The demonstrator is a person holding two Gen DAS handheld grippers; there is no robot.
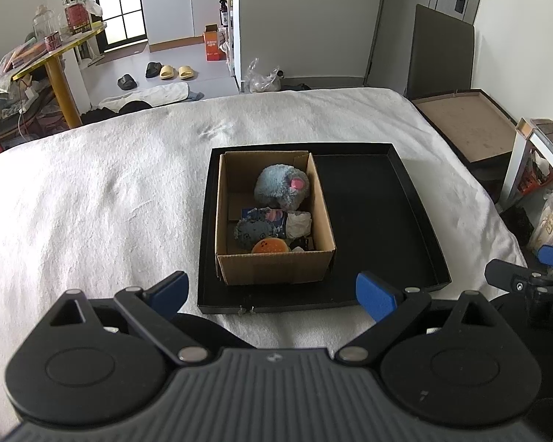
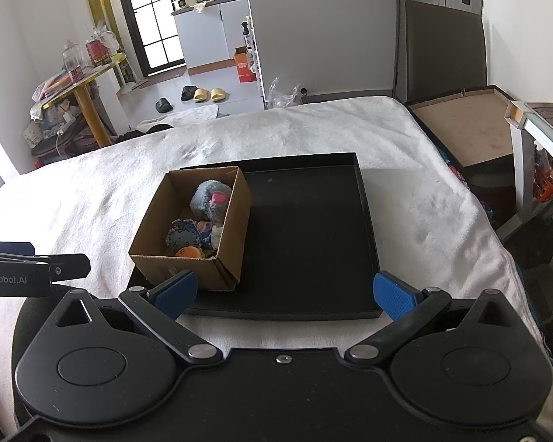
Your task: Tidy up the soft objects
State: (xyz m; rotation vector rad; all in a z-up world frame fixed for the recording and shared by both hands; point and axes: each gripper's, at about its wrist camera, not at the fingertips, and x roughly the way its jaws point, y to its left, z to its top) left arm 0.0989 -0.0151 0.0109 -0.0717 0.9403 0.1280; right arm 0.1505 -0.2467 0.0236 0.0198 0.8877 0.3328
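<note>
A brown cardboard box [image 1: 276,269] [image 2: 188,269] stands in the left part of a shallow black tray [image 1: 387,221] [image 2: 306,228] on a white bed. Inside lie a grey plush mouse with a pink ear [image 1: 282,186] [image 2: 212,199], a small blue-grey plush [image 1: 252,230] [image 2: 182,235], an orange burger-like toy [image 1: 269,246] [image 2: 188,252] and a crumpled white soft piece [image 1: 298,223]. My left gripper [image 1: 272,294] hangs open just short of the tray's near edge, nothing between its blue pads. My right gripper [image 2: 285,293] is open too, over the tray's near edge.
The white blanket [image 1: 92,202] [image 2: 424,202] covers the bed around the tray. To the right stand a low brown-topped box [image 1: 468,125] and a white shelf [image 1: 534,169]. Slippers [image 1: 171,71] and a yellow-legged table [image 1: 55,70] are on the far floor.
</note>
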